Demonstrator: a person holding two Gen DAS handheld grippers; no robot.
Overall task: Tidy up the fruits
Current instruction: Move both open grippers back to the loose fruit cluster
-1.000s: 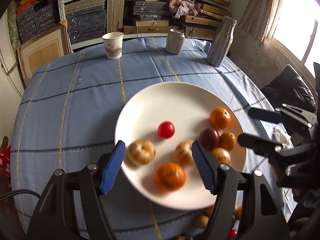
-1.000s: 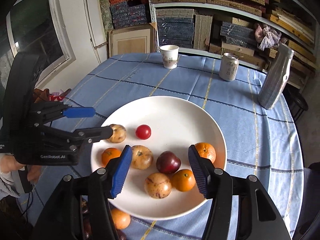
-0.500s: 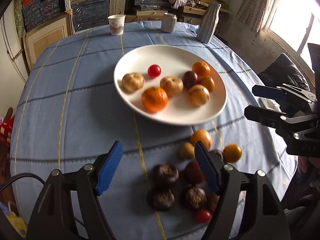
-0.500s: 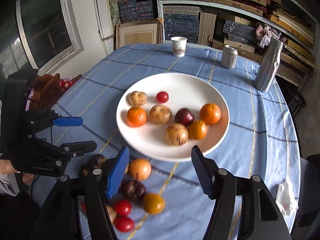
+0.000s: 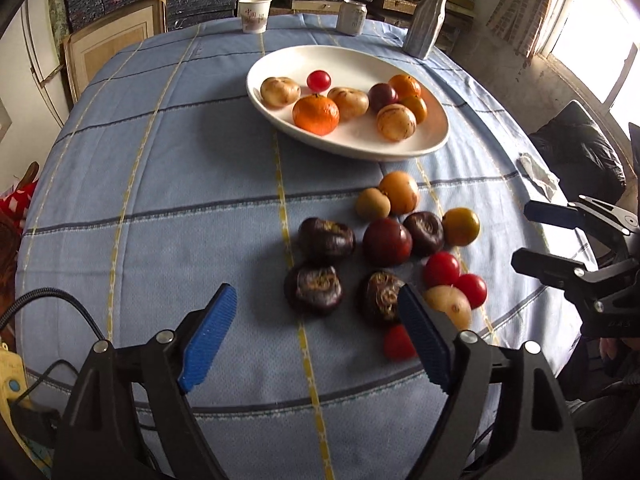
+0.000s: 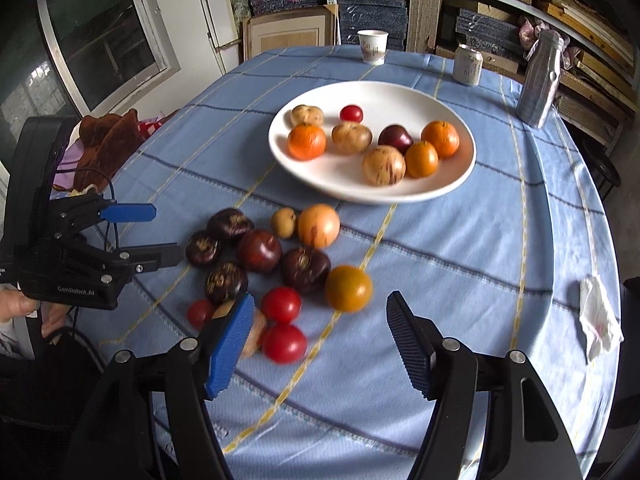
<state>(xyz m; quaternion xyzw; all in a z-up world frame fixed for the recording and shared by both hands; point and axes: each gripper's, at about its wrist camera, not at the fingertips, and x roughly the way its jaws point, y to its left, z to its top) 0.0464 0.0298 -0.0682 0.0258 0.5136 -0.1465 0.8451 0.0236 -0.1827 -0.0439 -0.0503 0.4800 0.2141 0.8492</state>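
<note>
A white plate [image 5: 400, 152] [image 6: 400, 196] sits mid-table with several fruits on it: oranges, tan speckled ones, a dark plum [image 6: 395, 139] and a cherry tomato [image 5: 319, 80]. Nearer to me lies a loose pile on the blue cloth: dark wrinkled fruits [image 5: 326, 240], red tomatoes [image 6: 281, 304], and a yellow-orange fruit [image 6: 348, 288]. My left gripper [image 5: 315, 292] hovers over the pile's near left side, its jaws opening and gripping nothing. My right gripper [image 6: 320, 298] hangs over the pile's near right side, jaws also opening and empty. Each gripper shows in the other's view [image 6: 168, 232] [image 5: 520, 234].
At the far edge of the round table stand a paper cup [image 5: 254, 15], a can [image 5: 351, 17] and a grey bottle [image 5: 425, 22]. A crumpled tissue [image 6: 598, 318] lies near the right rim. Shelves of stacked boxes fill the background. A hand [image 6: 24, 306] holds the left gripper.
Both grippers have drawn back from over the plate to the near side of the table. The loose pile has come into view beneath them, and both pairs of jaws stand wider.
</note>
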